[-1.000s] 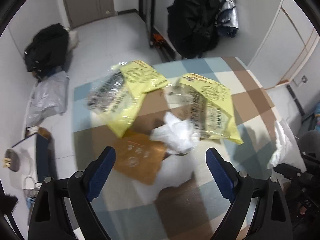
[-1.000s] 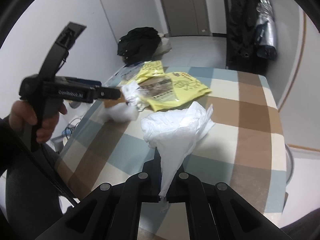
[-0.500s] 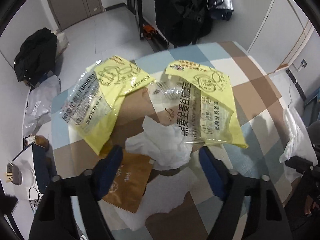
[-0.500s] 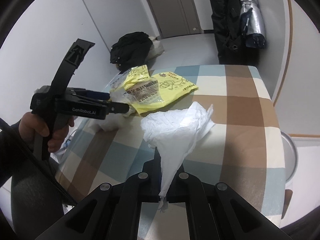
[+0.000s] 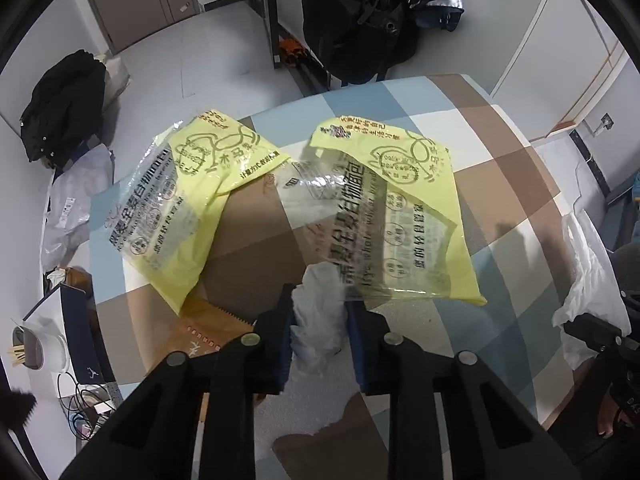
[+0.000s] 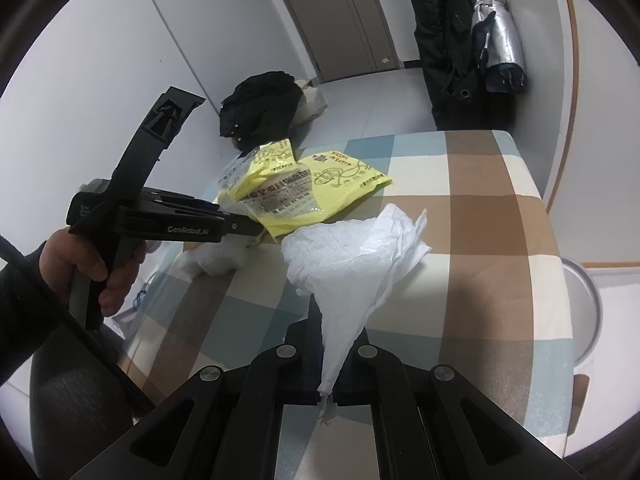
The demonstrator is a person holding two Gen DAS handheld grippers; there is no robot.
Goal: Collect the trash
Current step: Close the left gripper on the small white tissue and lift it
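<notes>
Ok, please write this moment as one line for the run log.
left gripper: jaws closing on crumpled tissue | right gripper: shut on white plastic bag | yellow wrappers: on table

"GenRobot.AI" on left hand-held gripper (image 6: 240,216)

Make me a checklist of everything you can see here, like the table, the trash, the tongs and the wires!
Surface: checked tablecloth in blue, brown and cream.
Job's things: two yellow wrappers, a brown packet, a crumpled tissue, a white plastic bag.
Clutter: white foam sheet under the tissue.
Tongs: left tongs closing, pads pressing the tissue; right tongs shut on the white plastic bag.
Cables: tangled wires on the floor beside the table.
Surroundings: hanging black coat, silver umbrella, black clothes heap on the floor, door.
</notes>
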